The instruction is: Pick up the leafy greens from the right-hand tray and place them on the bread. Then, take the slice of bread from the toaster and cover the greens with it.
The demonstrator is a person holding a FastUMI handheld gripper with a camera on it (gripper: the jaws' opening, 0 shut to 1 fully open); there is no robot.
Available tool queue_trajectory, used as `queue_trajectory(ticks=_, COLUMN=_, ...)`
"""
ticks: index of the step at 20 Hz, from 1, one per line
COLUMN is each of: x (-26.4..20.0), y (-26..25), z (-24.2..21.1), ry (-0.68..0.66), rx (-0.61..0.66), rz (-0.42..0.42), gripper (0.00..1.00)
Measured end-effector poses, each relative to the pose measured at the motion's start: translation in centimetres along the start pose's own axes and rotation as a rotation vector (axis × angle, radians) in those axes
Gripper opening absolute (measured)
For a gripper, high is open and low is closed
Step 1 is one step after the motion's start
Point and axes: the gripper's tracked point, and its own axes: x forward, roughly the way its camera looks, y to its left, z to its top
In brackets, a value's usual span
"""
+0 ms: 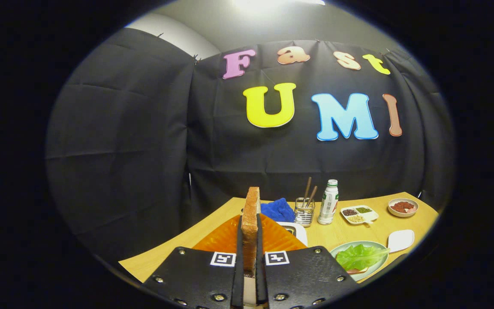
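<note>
Golden-brown crusted bread slice (251, 223), pinched edge-on between both fingers of the gripper (249, 257); ribbed orange surface (230, 238) behind. Bright green leafy greens (358, 256) on pale green plate (378, 245). Blue cloth (278, 210); light wood-toned table (341, 231); red contents in small bowl (403, 207).

Beyond the fingers: blue cloth (278, 210), glass of chopsticks (304, 211), bottle (328, 208), divided dish (359, 214), small bowl (403, 207) on wooden table (341, 234).

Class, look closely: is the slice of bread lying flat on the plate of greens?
No: the slice of bread stands on edge, clamped between the gripper fingers.
</note>
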Motion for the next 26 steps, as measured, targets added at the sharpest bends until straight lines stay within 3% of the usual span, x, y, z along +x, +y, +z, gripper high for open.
queue_trajectory(ticks=7, x=-2.2, y=-3.9, z=1.7, ry=-0.034, rx=-0.028, rz=-0.055, gripper=0.11)
queue_trajectory(ticks=20, x=-3.1, y=-17.7, z=-3.9, ry=0.071, rx=-0.049, rz=-0.18, gripper=0.11)
queue_trajectory(ticks=26, x=-3.2, y=-19.4, z=-5.0, ry=0.075, rx=-0.041, rz=-0.167, gripper=0.11)
